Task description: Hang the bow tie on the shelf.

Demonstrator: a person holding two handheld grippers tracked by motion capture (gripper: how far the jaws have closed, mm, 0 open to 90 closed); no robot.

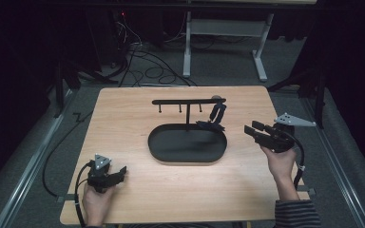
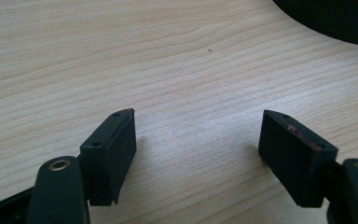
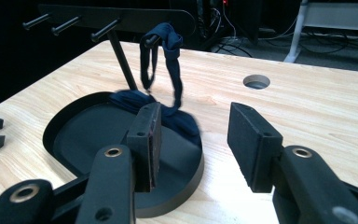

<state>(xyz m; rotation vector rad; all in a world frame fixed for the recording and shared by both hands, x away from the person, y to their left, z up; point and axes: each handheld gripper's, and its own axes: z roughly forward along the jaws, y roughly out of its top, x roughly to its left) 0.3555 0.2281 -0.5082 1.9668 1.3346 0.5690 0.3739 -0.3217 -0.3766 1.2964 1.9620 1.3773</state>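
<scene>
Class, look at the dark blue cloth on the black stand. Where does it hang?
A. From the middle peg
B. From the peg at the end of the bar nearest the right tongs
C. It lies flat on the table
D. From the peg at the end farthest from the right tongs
B: the dark blue cloth loops over the end peg on the side of the right tongs, trailing down into the black tray.

Dark navy strap (image 3: 170, 60) hanging off a matte black rack (image 1: 188, 101) with a black tray (image 1: 187, 144) under it. Table (image 1: 133, 123) is pale wood grain. Both grippers (image 1: 105, 176) (image 1: 259, 133) black, sleeve (image 1: 297, 214) grey with dark stripes, carpet (image 1: 228, 71) grey.
</scene>
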